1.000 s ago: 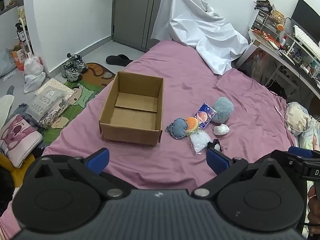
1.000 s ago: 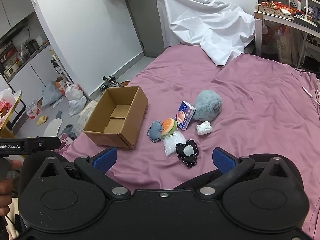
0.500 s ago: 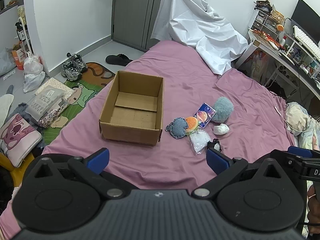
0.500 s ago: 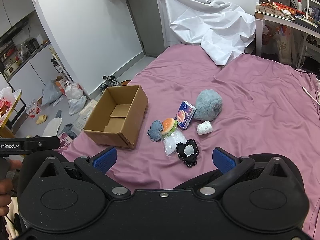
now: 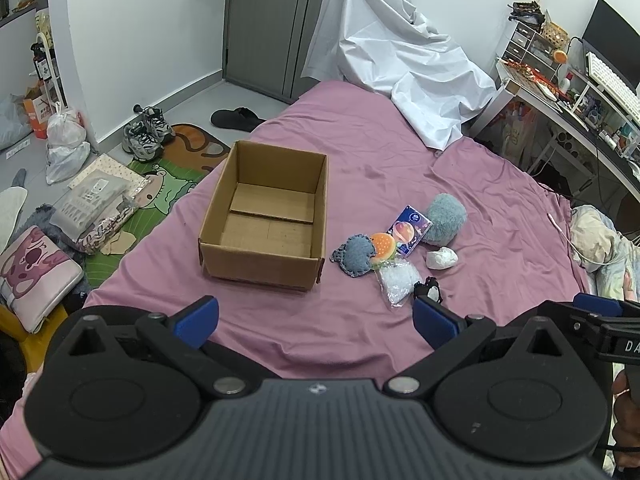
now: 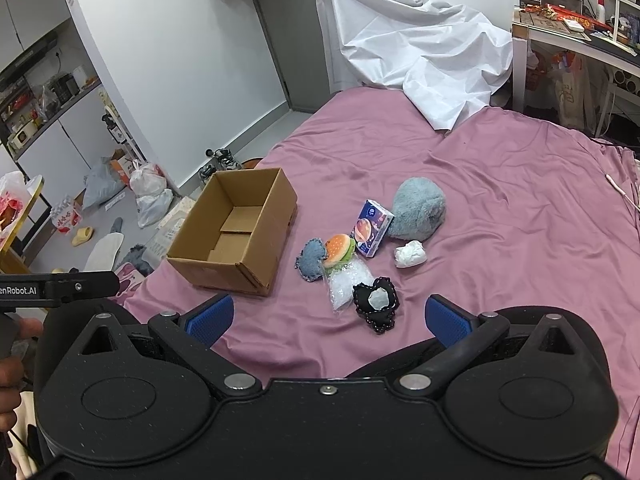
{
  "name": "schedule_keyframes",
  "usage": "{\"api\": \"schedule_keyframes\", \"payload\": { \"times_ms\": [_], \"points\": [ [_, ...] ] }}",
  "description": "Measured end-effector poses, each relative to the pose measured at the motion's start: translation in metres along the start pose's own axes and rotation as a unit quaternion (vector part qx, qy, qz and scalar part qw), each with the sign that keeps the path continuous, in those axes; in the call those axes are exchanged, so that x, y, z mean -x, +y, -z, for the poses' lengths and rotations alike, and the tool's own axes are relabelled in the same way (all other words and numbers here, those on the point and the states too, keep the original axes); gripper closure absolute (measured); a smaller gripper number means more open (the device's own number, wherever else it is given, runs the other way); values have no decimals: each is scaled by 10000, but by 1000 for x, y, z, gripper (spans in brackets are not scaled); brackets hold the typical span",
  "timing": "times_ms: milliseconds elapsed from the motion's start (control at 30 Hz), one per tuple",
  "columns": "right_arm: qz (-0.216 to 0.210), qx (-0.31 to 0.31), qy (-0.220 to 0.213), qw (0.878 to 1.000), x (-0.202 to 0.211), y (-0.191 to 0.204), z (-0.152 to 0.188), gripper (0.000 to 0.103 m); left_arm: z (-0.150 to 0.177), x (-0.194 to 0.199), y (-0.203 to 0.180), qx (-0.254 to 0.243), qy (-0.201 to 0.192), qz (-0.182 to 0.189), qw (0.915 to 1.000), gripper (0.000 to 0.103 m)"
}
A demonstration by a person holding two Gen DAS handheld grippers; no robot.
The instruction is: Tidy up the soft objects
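An empty open cardboard box (image 5: 267, 220) (image 6: 236, 228) sits on the purple bed. To its right lies a cluster of soft things: a grey-blue fuzzy plush (image 5: 445, 218) (image 6: 418, 208), a tissue pack (image 5: 409, 230) (image 6: 371, 228), a burger toy (image 5: 384, 245) (image 6: 339, 249), a denim heart (image 5: 355, 255) (image 6: 311, 259), a white wad (image 5: 441, 258) (image 6: 409, 253), a clear bag (image 5: 396, 286) (image 6: 345, 286) and a black heart pouch (image 6: 377, 304). My left gripper (image 5: 316, 318) and right gripper (image 6: 328, 318) are open, empty, and held above the bed's near edge.
A white sheet (image 5: 396, 68) is draped at the bed's far end. A cluttered desk (image 5: 580, 96) stands on the right. Shoes (image 5: 146, 132), bags and a green mat (image 5: 160, 188) lie on the floor to the left.
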State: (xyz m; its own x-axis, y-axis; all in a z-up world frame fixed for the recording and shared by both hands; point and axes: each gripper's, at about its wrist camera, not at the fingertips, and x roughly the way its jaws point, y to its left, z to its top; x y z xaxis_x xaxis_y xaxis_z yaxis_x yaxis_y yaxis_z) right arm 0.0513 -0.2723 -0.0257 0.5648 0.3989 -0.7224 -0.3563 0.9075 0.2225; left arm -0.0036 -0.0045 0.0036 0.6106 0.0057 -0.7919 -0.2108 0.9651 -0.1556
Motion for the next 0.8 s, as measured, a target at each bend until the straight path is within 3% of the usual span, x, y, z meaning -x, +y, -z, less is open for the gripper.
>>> {"api": "schedule_keyframes", "payload": {
  "times_ms": [800],
  "points": [
    [54, 70, 8, 10000, 1, 2, 1, 0, -1, 4, -1, 37, -26, 53, 10000, 1]
  ]
}}
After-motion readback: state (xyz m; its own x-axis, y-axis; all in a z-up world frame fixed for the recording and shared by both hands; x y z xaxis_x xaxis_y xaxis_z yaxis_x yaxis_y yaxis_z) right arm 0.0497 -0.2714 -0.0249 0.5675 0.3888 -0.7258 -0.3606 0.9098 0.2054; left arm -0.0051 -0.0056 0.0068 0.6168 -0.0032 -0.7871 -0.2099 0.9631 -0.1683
